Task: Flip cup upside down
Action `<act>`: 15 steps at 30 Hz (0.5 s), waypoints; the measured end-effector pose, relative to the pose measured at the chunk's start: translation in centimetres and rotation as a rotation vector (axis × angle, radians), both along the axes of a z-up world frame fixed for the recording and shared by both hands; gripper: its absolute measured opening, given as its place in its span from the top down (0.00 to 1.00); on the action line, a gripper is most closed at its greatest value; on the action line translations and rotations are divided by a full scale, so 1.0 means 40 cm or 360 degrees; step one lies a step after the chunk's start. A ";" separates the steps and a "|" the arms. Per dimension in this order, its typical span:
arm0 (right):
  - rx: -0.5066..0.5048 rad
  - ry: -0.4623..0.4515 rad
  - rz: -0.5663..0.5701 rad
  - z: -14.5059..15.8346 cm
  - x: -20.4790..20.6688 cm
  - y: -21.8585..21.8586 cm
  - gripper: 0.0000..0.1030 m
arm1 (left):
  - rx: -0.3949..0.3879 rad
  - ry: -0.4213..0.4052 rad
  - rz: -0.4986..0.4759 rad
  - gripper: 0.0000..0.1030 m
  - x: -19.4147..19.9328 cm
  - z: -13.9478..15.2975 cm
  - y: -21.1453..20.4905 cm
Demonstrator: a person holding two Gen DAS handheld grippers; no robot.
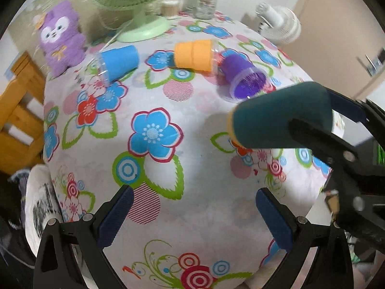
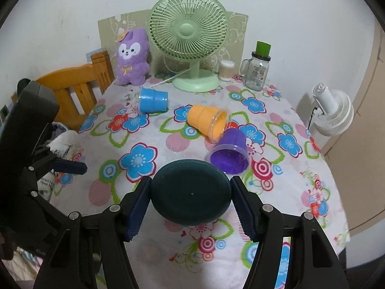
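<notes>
My right gripper (image 2: 191, 198) is shut on a dark teal cup (image 2: 190, 192), held on its side above the flowered table with its closed base toward the camera. In the left wrist view the same cup (image 1: 281, 118) hangs at the right, mouth pointing left, pinched by the right gripper's fingers (image 1: 346, 108). My left gripper (image 1: 195, 207) is open and empty, low over the table's near part. A blue cup (image 2: 152, 101), an orange cup (image 2: 208, 120) and a purple cup (image 2: 229, 151) lie on their sides further back.
A green desk fan (image 2: 189, 36), a purple plush toy (image 2: 132, 57), a glass jar with a green lid (image 2: 257, 72) and a cotton swab tub (image 2: 227, 69) stand at the table's back. A wooden chair (image 2: 77, 89) is at the left, a white fan (image 2: 333, 110) at the right.
</notes>
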State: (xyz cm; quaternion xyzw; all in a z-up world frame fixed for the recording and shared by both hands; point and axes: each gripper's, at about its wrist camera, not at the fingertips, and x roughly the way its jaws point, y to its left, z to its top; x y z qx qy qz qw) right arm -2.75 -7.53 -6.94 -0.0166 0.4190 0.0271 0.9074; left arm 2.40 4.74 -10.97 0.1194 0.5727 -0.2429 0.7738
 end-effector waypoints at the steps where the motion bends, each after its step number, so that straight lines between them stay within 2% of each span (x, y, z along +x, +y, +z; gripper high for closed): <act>1: -0.0001 0.0018 0.0007 0.007 0.006 -0.004 0.34 | -0.0004 0.0012 0.0037 0.01 0.005 0.001 0.002; 6: -0.0015 0.0124 0.0081 0.032 0.044 -0.024 0.34 | 0.0012 0.0027 0.0169 0.01 0.017 -0.003 0.001; 10: -0.0056 0.0233 0.0183 0.019 0.085 -0.037 0.34 | 0.0020 0.0042 0.0282 0.01 0.025 -0.012 -0.005; 15: -0.0094 0.0402 0.0264 -0.001 0.135 -0.061 0.34 | 0.0003 0.0124 0.0505 0.01 0.038 -0.032 -0.015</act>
